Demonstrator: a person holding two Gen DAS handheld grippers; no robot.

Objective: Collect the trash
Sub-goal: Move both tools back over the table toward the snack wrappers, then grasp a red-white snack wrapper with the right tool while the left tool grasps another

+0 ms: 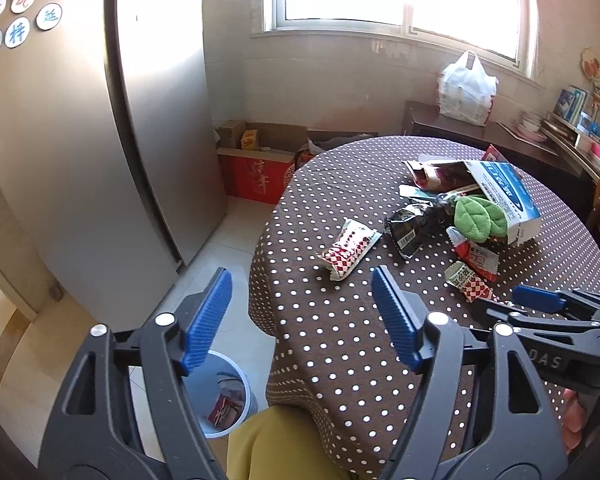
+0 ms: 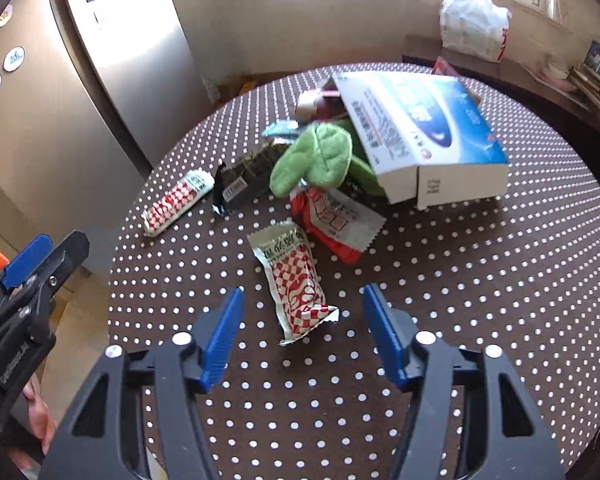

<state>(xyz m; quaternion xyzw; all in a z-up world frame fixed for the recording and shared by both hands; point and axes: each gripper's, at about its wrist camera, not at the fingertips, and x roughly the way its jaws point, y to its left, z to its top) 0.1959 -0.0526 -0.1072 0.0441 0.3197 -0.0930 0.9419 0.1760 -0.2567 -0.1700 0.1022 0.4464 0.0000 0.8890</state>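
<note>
Several wrappers lie on a round table with a brown dotted cloth [image 2: 480,280]. A red-checked snack packet [image 2: 296,284] lies just ahead of my right gripper [image 2: 304,300], which is open and empty above the cloth. A second checked packet [image 1: 348,249] lies ahead of my left gripper [image 1: 302,280], also open and empty over the table's left edge. A dark wrapper [image 1: 406,228], a red and white wrapper [image 2: 336,220], a green leaf-shaped cloth [image 2: 314,156] and an open blue and white carton [image 2: 424,132] lie further back. A white bin [image 1: 228,396] on the floor holds a wrapper.
A tall grey fridge [image 1: 80,140] stands left of the table. Cardboard boxes [image 1: 256,160] sit on the floor by the wall. A dark sideboard [image 1: 480,128] under the window carries a white plastic bag [image 1: 466,90]. My right gripper also shows in the left wrist view [image 1: 540,300].
</note>
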